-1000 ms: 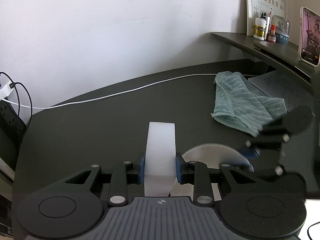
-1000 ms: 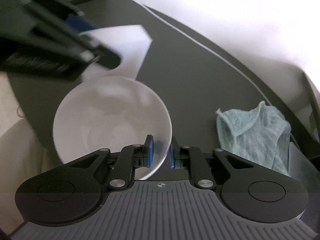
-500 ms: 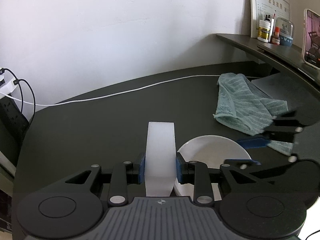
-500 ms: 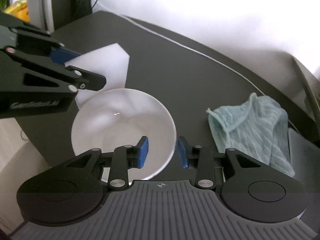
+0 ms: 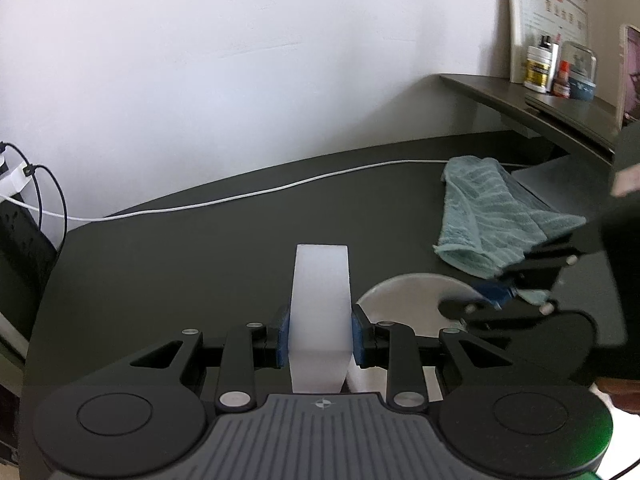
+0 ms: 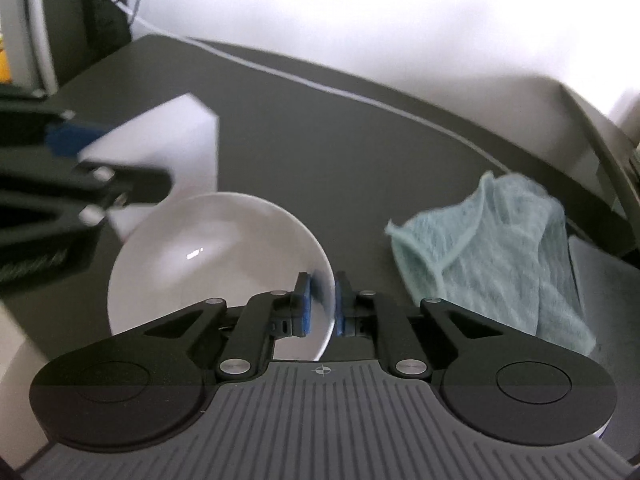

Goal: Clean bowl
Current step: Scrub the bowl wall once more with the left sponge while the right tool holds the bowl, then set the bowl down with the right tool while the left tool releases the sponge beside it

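Dark desk (image 6: pixel 320 140) below. Right gripper (image 6: pixel 320 306) is pinched on the near right rim of the white bowl (image 6: pixel 208 264). Left gripper (image 5: pixel 320 338) clamps an upright white sponge (image 5: pixel 320 300), the bowl lying just to its right and nearer that gripper.

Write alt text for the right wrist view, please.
The right gripper pinches the rim of a white bowl on a dark table. The left gripper, blurred, holds a white sponge beside it; a teal cloth lies right.
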Action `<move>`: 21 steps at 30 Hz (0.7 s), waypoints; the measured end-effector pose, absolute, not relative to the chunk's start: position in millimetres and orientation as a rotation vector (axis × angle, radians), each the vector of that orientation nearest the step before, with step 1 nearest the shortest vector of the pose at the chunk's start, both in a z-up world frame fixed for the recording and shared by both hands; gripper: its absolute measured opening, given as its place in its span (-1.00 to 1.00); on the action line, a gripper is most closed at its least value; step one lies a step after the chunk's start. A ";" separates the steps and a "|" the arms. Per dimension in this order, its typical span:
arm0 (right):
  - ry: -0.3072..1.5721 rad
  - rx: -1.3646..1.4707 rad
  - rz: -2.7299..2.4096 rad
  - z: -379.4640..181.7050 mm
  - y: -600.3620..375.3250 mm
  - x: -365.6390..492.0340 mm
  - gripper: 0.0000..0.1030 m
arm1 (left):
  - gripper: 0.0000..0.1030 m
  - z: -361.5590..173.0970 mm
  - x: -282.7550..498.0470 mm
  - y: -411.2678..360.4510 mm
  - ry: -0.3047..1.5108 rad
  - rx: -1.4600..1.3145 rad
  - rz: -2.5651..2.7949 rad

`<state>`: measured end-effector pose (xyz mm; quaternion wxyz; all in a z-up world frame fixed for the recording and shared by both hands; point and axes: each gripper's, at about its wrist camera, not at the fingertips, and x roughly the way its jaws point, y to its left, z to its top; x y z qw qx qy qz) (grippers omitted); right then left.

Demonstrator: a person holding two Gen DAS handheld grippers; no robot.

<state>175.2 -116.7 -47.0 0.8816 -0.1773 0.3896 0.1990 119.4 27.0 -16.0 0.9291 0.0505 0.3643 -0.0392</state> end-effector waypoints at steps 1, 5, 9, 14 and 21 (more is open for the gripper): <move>0.809 -0.369 0.410 -46.8 -115.1 180.5 -0.75 | -0.46 -15.6 122.6 28.8 0.748 0.096 -0.073; 0.809 -0.355 0.389 -46.7 -110.1 206.6 -0.75 | -0.46 -16.0 137.4 33.9 0.749 0.063 -0.046; 0.804 -0.357 0.385 -46.0 -109.3 213.2 -0.74 | -0.46 -17.5 143.9 33.0 0.738 0.052 -0.026; 0.764 -0.378 0.379 -37.5 -110.1 199.8 -0.02 | -0.36 -16.0 142.4 40.3 0.734 0.001 0.007; 0.704 -0.302 0.396 -4.8 -133.0 148.5 0.34 | -0.07 -8.6 126.8 52.9 0.728 -0.027 0.077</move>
